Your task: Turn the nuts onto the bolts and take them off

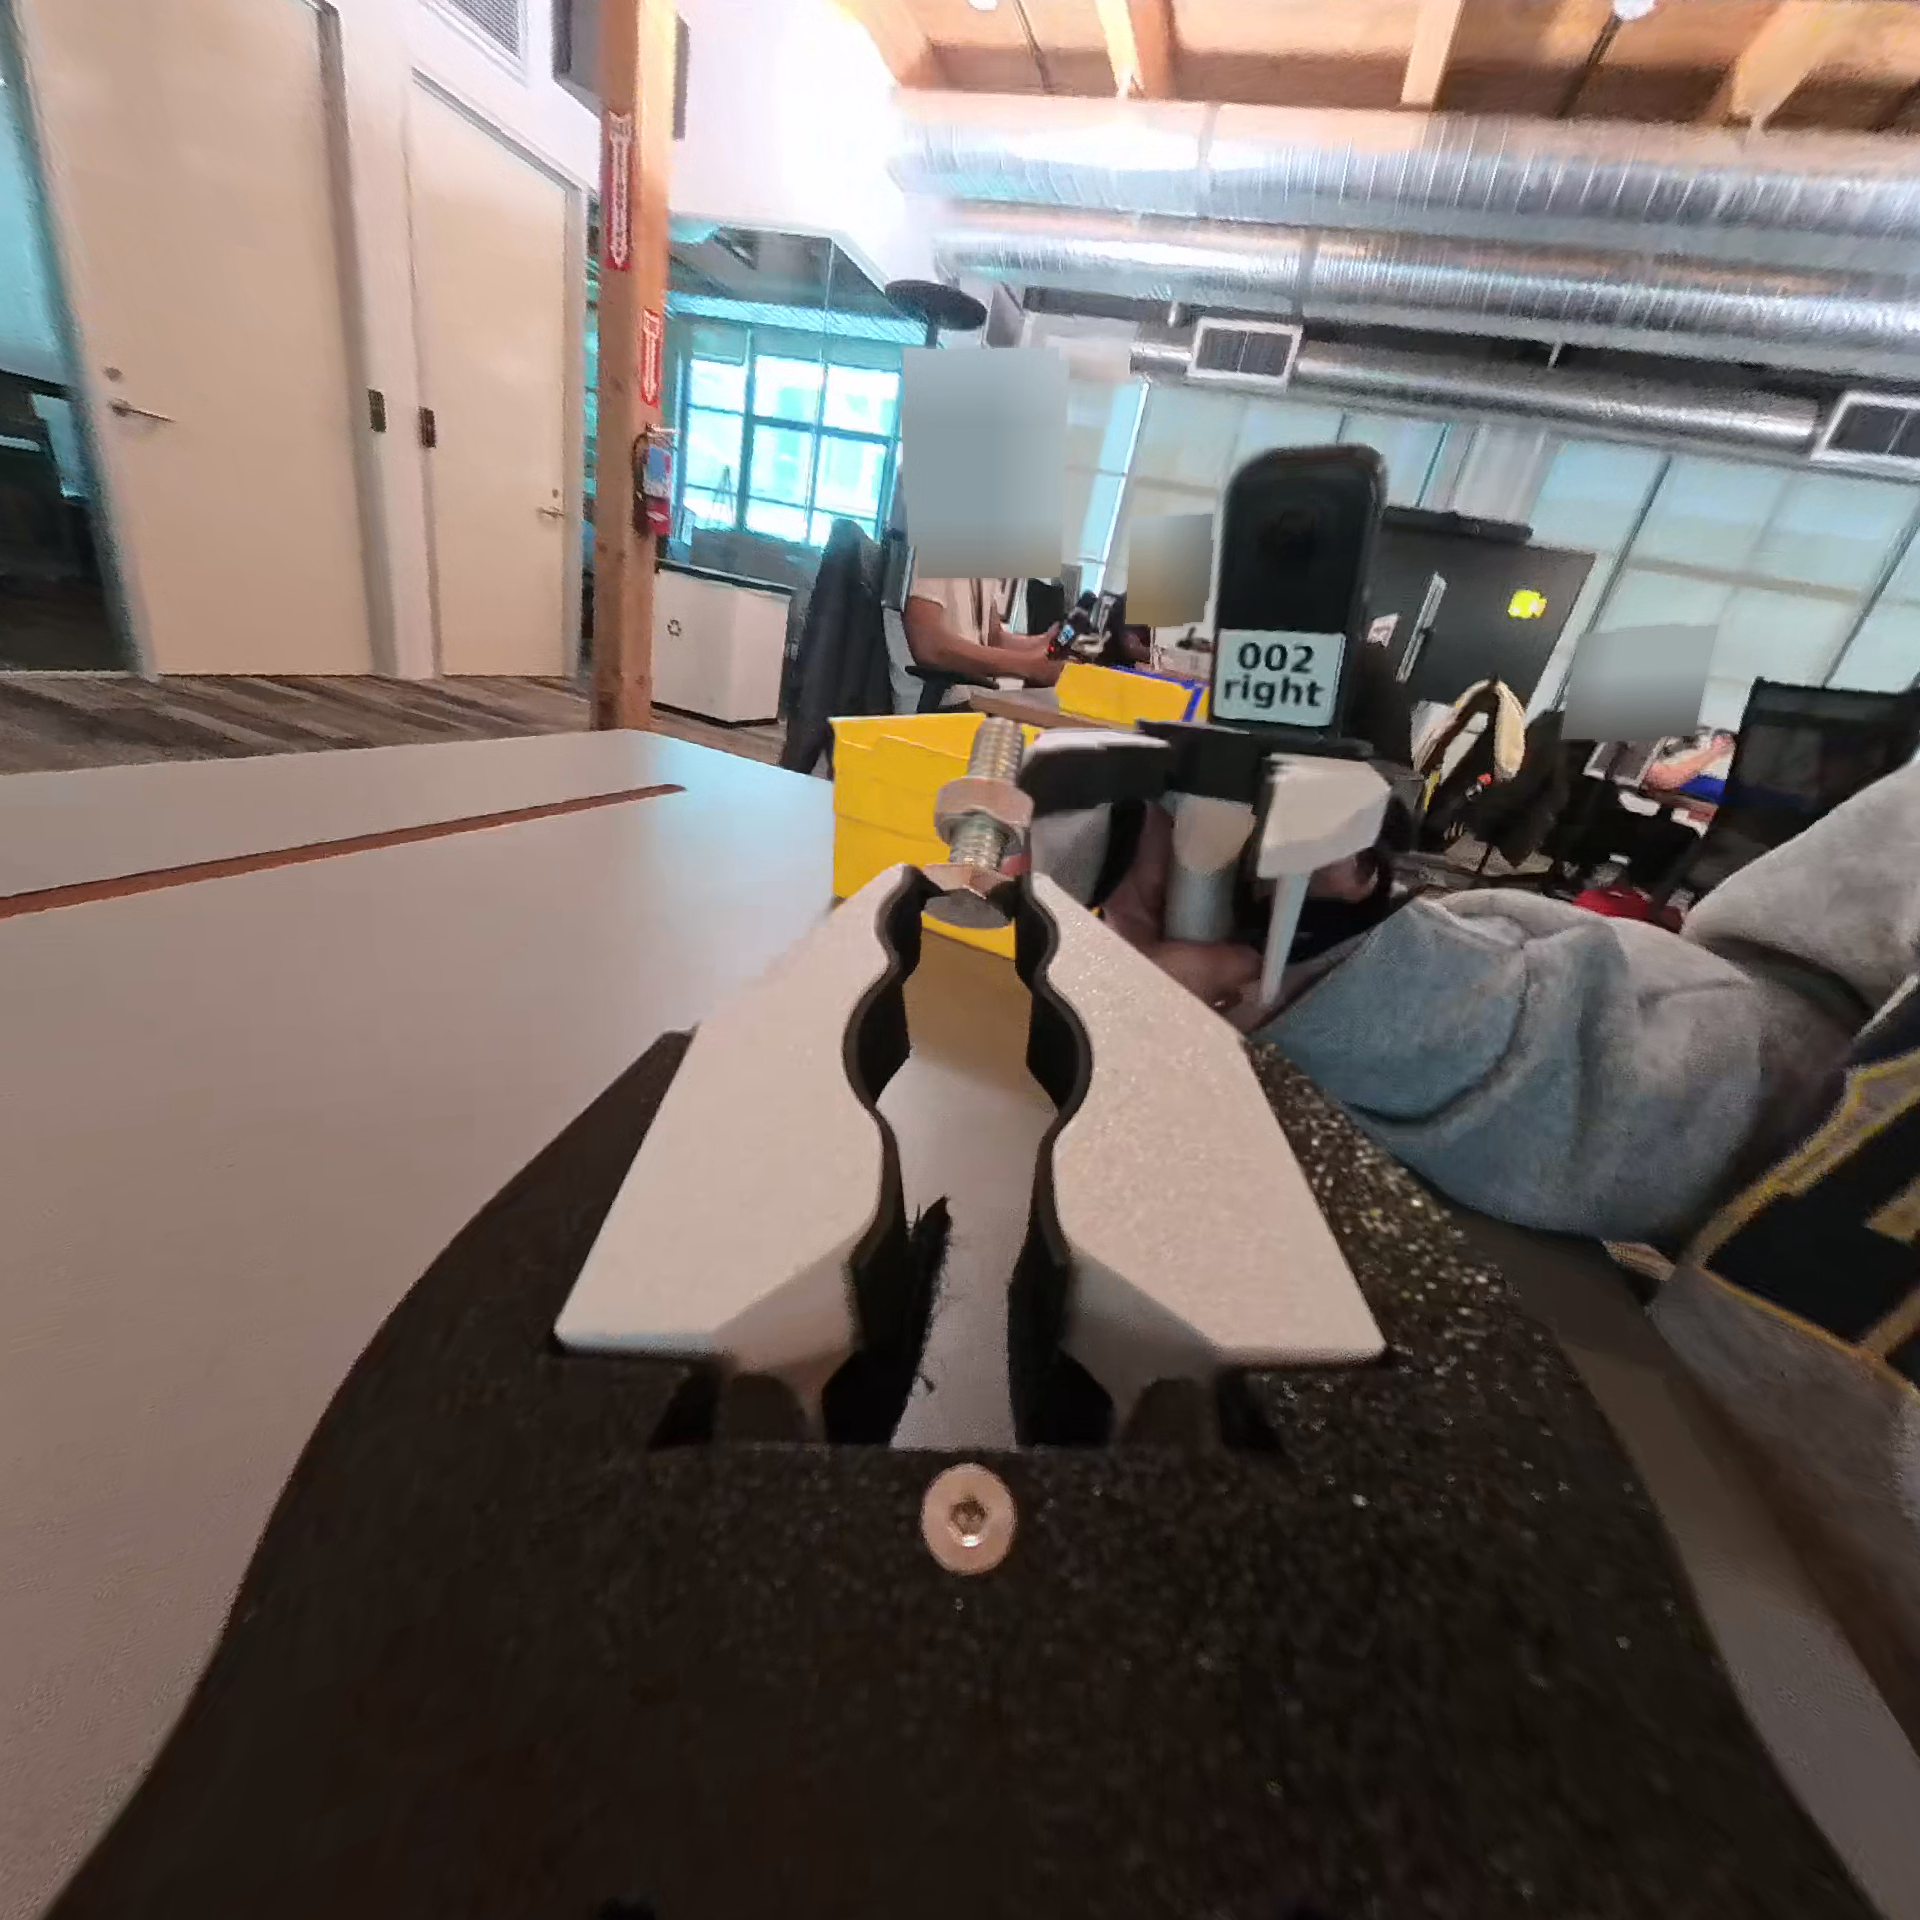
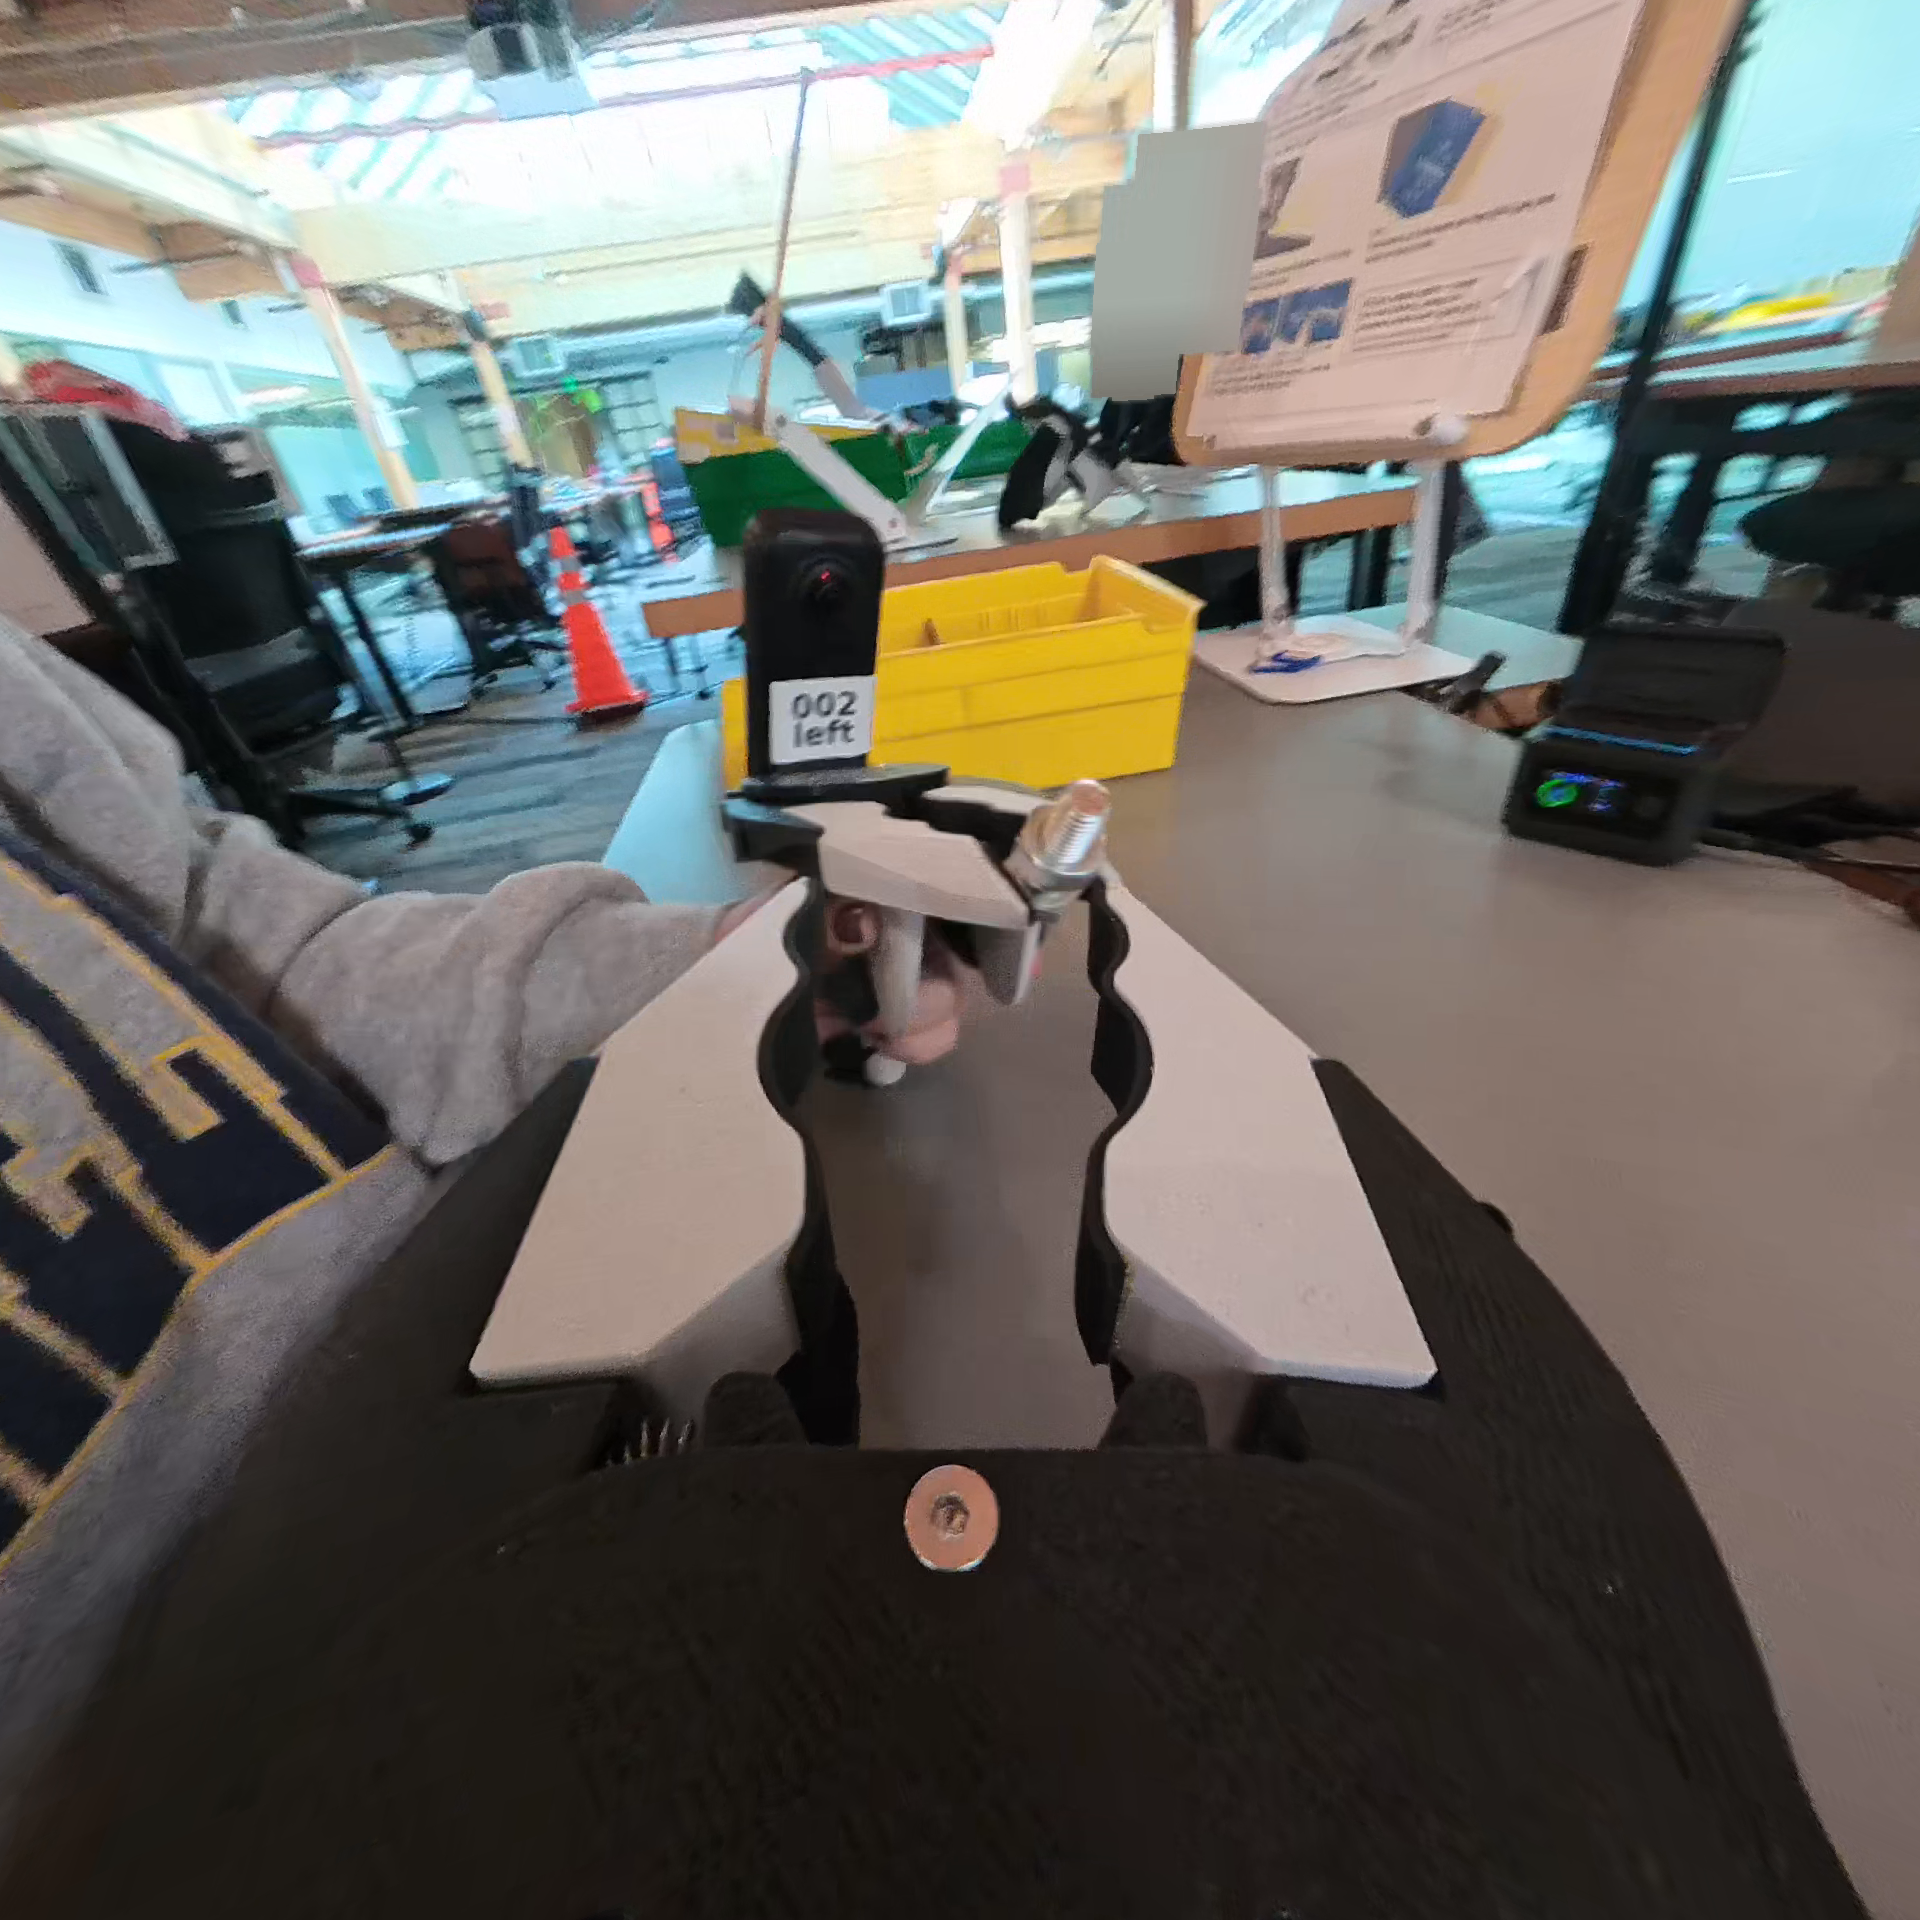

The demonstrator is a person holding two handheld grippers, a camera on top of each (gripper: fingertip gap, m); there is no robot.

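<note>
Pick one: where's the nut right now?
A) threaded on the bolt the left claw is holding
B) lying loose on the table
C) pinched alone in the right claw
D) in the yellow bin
A: the nut sits partway along the thread of the bolt, whose head is clamped in the tips of the left claw; the right claw is open around it, gripping nothing.

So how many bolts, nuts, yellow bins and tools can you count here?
Bolt: 1
Nut: 1
Yellow bin: 1
Tools: 2, left tool and right tool
Total: 5
</note>
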